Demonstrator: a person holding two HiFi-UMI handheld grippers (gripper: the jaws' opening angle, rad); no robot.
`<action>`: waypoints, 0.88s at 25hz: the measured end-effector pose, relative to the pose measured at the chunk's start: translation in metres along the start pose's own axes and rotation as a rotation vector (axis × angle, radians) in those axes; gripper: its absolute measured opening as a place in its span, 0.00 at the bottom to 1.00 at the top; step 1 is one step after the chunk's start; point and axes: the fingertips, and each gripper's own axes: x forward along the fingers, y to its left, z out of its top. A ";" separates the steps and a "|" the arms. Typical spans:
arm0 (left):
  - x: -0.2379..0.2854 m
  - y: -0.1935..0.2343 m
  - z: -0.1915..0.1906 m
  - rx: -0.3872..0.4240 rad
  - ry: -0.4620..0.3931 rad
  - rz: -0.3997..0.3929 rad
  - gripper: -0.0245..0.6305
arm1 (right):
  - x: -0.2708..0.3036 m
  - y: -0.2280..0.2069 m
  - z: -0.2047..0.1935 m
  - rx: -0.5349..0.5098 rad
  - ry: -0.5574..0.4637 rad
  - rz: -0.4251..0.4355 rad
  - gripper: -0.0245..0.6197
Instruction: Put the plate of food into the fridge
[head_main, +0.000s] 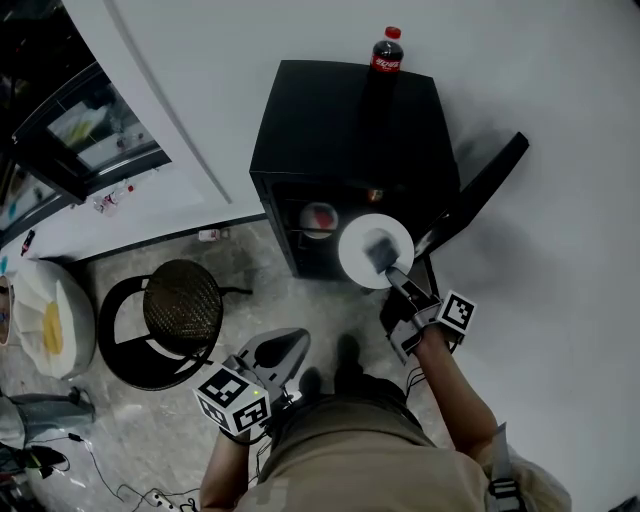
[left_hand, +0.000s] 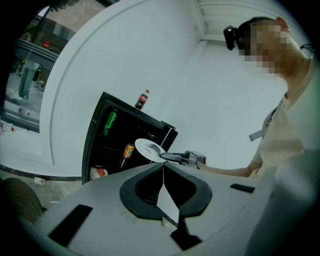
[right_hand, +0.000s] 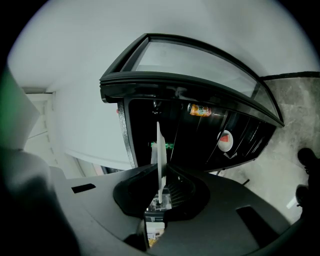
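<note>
Right hand-held gripper (head_main: 395, 275) clamping plate (head_main: 358, 262) rim, before open fridge (head_main: 340, 120)

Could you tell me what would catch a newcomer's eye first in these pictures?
A white plate, clamped at its edge by the right gripper, hangs before the open black fridge at centre. A cola bottle stands on the fridge's top, and a round stool sits to its left.
</note>
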 end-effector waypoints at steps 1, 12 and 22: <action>0.000 0.001 0.000 -0.001 0.002 0.002 0.05 | 0.003 -0.001 0.002 0.002 -0.004 0.001 0.09; 0.000 0.000 -0.004 -0.016 0.010 0.018 0.06 | 0.029 -0.012 0.018 0.001 -0.021 -0.008 0.09; 0.001 0.000 -0.007 -0.021 0.008 0.032 0.05 | 0.051 -0.011 0.029 0.000 -0.042 -0.003 0.09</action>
